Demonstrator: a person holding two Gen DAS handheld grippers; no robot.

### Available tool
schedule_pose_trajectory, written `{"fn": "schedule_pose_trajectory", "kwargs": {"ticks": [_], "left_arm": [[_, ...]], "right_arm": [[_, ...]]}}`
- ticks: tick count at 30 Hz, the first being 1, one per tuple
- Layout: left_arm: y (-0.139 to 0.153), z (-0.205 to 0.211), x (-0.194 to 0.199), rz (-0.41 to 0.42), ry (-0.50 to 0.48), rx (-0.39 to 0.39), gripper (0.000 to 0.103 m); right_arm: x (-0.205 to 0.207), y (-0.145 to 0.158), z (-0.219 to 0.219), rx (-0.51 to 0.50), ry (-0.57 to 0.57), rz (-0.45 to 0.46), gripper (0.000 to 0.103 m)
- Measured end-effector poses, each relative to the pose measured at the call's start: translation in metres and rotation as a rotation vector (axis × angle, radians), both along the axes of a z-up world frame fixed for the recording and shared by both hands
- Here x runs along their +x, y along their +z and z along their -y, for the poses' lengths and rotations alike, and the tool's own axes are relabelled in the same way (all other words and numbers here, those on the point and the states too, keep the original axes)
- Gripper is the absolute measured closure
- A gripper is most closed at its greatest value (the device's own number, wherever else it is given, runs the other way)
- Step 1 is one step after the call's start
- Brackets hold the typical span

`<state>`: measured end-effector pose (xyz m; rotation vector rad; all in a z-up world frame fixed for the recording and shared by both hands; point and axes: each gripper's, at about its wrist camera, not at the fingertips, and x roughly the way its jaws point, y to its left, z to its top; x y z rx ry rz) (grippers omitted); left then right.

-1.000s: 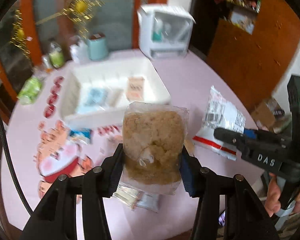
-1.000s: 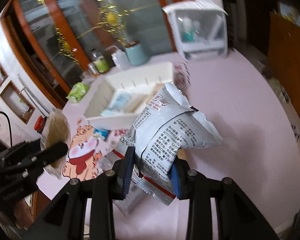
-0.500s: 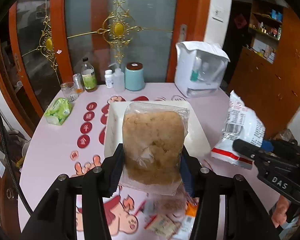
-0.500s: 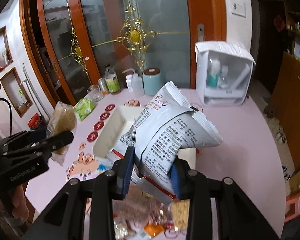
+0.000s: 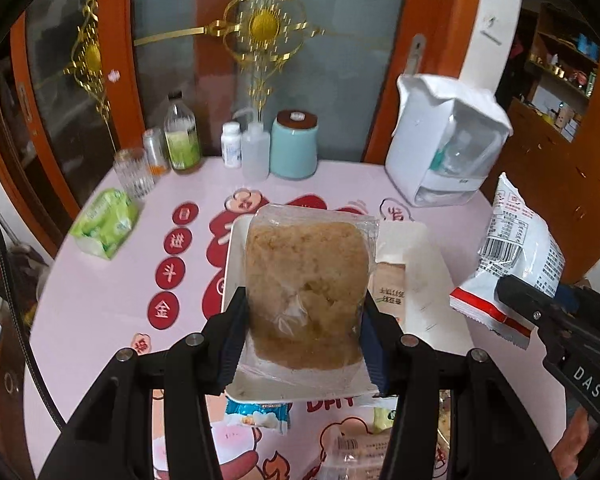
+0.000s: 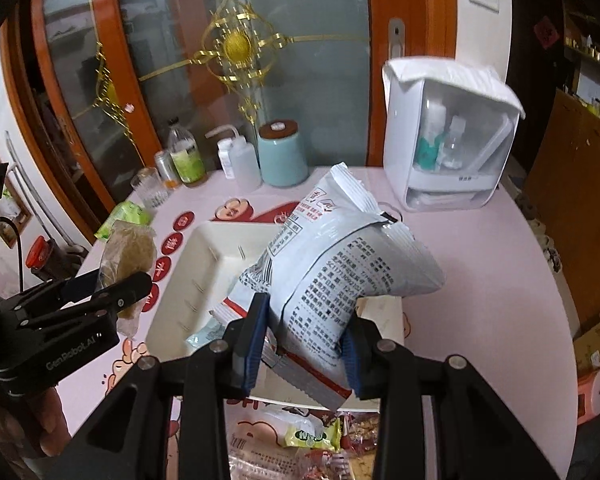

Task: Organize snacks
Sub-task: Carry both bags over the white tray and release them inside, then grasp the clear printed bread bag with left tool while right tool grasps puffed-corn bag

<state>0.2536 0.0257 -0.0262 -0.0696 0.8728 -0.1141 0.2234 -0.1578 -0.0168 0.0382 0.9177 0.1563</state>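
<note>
My left gripper [image 5: 302, 332] is shut on a clear packet of brown crumbly snack [image 5: 306, 284], held upright above the white divided tray [image 5: 428, 248]. My right gripper [image 6: 304, 336] is shut on a white puffy snack bag with black print and a red strip [image 6: 340, 264], also over the tray [image 6: 192, 272]. In the right wrist view the left gripper [image 6: 112, 292] shows at the left with its brown packet [image 6: 128, 252]. In the left wrist view the white bag [image 5: 516, 252] hangs at the right. A beige packet [image 5: 388, 284] lies in the tray.
Loose snack packets [image 6: 308, 436] lie on the pink table [image 6: 480, 264] near its front edge. At the back stand a teal jar [image 5: 294, 144], bottles [image 5: 182, 136], a glass [image 5: 134, 172] and a white storage box [image 5: 448, 148]. A green pack [image 5: 106, 222] lies at the left.
Both grippers have drawn back and tilted up with their packets; the tray now sits lower and nearer in both views, and the door and back of the table have come into sight.
</note>
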Motion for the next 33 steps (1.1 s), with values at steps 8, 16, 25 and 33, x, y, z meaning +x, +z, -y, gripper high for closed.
{"fn": "schedule_pose_trajectory", "kwargs": {"ticks": [8,16,25,33], "left_arm": [[-0.037,0.003,0.030,-0.062,-0.011,0.009,0.053],[-0.053,0.010,0.041,-0.084,-0.012,0.015,0.053],[-0.061,0.015,0.047,-0.102,-0.008,0.030,0.034],[-0.058,0.010,0.041,-0.109,-0.001,0.016,0.016]], "right_arm": [[0.017,-0.027,0.000,-0.013,-0.018,-0.067,0.068],[0.021,-0.038,-0.003,-0.024,-0.010,-0.090,0.068],[0.033,-0.060,-0.007,0.007,-0.009,-0.184,0.052],[0.020,-0.048,-0.001,0.041,-0.019,-0.163,0.047]]}}
